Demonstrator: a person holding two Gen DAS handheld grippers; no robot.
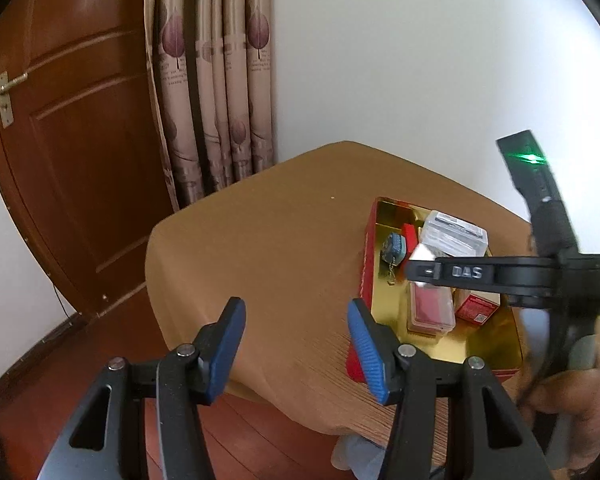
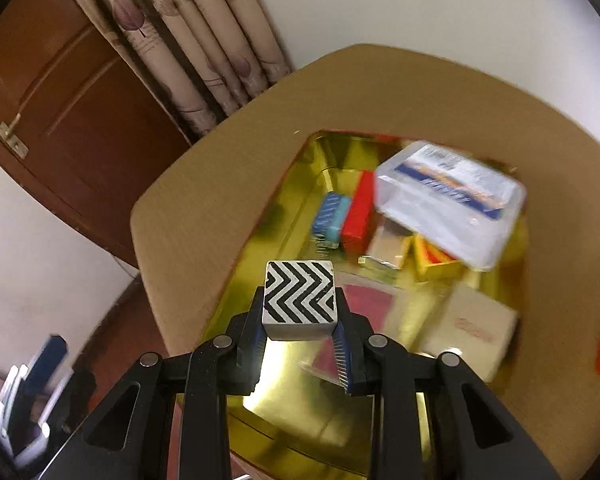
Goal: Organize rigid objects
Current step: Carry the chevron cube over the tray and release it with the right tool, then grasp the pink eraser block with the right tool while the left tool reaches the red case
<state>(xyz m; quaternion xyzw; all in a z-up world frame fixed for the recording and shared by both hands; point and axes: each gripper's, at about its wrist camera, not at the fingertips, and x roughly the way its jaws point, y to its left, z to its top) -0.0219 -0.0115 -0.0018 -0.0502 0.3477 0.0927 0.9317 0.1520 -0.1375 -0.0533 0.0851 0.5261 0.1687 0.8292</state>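
Right hand-held gripper is clenched on a chevron-striped cube, black zigzags on white, pinched between both pads and held above the gold-lined tray on the tan-covered counter. In the tray lie a clear plastic case, a red block and a blue piece just beside it. Left hand-held gripper hangs wide open, blue pads well apart, gripping nothing, over the counter's near edge beside the tray.
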